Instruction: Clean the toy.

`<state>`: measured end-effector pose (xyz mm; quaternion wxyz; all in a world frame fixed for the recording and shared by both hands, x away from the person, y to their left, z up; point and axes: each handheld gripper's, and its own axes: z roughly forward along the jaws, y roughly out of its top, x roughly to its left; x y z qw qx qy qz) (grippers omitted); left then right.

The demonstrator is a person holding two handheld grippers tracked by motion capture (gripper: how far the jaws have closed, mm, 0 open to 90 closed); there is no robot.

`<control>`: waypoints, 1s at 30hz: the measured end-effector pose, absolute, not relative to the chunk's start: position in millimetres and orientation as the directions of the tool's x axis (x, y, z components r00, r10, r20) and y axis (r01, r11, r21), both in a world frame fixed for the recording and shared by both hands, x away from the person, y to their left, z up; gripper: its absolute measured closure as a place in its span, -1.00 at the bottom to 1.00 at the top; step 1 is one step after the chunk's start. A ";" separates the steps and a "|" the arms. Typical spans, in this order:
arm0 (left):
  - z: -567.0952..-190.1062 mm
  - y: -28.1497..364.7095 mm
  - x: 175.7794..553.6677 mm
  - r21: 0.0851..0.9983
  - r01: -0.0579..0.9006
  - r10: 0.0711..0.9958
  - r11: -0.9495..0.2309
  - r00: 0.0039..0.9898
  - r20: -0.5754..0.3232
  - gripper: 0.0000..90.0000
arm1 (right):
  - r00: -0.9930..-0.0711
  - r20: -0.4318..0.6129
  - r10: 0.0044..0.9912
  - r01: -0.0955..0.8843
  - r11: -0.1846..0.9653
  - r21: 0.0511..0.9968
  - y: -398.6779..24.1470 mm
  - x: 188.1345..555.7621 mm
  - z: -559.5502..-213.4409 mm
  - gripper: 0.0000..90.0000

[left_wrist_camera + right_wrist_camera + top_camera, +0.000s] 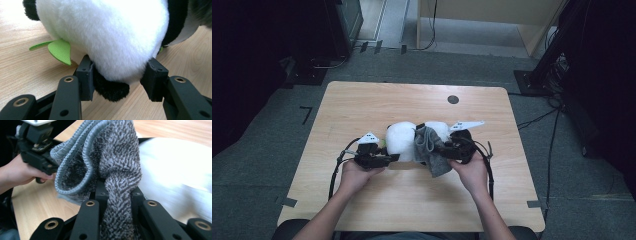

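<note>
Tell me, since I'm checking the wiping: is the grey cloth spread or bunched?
Bunched: the grey cloth hangs crumpled from the right gripper.

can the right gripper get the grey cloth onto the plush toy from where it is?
Probably yes. The right gripper has its jaws shut on the grey cloth, which already hangs against the plush toy. Nothing lies between them, and the left gripper clamps the toy's far end.

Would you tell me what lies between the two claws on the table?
In the high view, the plush panda lies between the left claw and right claw, with the grey cloth draped beside it.
</note>
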<state>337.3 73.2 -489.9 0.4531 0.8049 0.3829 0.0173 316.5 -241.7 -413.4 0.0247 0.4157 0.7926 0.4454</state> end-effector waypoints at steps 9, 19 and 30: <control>-490.0 73.2 337.7 0.741 0.602 0.627 -0.297 0.708 -0.324 0.12 | -0.558 0.335 0.759 0.661 0.163 0.733 -285.6 320.9 -418.8 0.69; -491.3 73.2 339.1 0.737 0.611 0.630 -0.290 0.701 -0.334 0.12 | -0.455 0.295 0.840 0.673 0.107 0.732 -293.8 343.0 -443.6 0.71; -491.8 73.5 338.9 0.736 0.610 0.634 -0.292 0.700 -0.328 0.13 | -0.389 0.317 0.865 0.799 0.146 0.583 -290.5 362.2 -488.9 0.73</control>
